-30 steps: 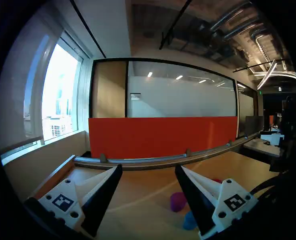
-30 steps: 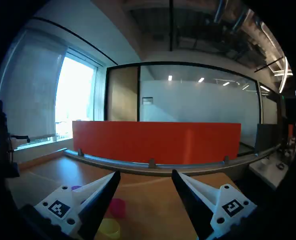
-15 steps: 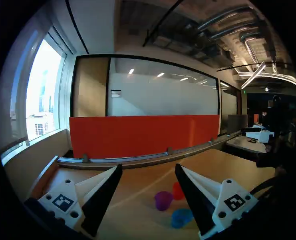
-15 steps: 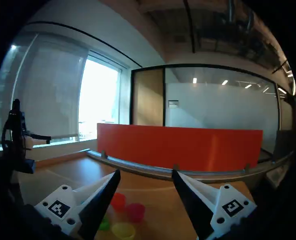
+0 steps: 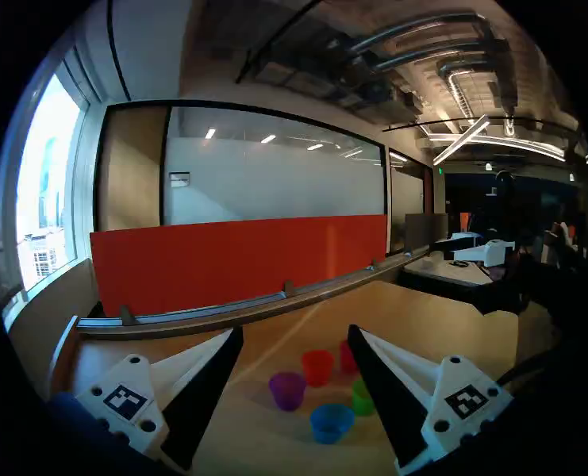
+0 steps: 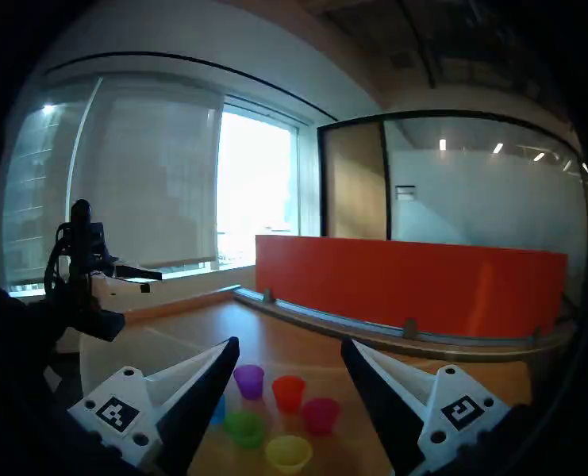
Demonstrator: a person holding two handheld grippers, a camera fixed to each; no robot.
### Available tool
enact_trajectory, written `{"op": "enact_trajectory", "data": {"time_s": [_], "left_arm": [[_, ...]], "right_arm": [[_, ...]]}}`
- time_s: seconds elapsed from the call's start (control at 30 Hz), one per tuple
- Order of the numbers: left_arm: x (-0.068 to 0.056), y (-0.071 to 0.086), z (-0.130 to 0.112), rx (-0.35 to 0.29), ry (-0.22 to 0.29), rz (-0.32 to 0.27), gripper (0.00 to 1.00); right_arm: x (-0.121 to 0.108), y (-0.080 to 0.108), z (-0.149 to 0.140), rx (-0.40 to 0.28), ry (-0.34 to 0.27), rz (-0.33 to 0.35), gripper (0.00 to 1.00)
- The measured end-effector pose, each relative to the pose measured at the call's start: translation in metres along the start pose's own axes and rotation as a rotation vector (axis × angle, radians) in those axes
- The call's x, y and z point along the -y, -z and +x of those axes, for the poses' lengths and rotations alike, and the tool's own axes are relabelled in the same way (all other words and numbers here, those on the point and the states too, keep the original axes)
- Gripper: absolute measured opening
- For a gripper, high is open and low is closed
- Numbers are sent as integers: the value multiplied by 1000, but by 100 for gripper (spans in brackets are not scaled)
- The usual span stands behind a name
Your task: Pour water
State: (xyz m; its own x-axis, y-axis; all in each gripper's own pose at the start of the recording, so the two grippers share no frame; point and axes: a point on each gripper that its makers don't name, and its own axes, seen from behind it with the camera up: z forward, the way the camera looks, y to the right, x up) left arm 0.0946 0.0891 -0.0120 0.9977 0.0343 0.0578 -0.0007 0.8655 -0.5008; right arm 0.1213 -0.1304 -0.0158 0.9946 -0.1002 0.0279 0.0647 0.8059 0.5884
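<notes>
Our left gripper (image 5: 294, 331) gapes wide, holding nothing; our right gripper (image 6: 290, 342) does too. Just past them, near us, we see small coloured cups (image 6: 244, 427) clustered on the wooden table (image 6: 174, 333), the purple cup (image 6: 249, 381) just left of the red cup (image 6: 288, 392). An orange partition (image 6: 420, 285) stands far behind.

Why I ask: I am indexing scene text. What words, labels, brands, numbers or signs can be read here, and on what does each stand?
Readable text: none.
The small white sign on the glass partition wall: too small to read.
The square black-and-white markers on the left gripper and right gripper: coded patterns, no letters.
The small coloured plastic cups: no print seen.
</notes>
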Motion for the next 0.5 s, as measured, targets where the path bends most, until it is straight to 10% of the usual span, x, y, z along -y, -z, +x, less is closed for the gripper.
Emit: {"op": "enact_trajectory", "data": {"time_s": [0.5], "left_arm": [[-10,-7,-32,117,-73,-115,98]], "right_arm": [[16,-1,-26,162,22,131,99]]}}
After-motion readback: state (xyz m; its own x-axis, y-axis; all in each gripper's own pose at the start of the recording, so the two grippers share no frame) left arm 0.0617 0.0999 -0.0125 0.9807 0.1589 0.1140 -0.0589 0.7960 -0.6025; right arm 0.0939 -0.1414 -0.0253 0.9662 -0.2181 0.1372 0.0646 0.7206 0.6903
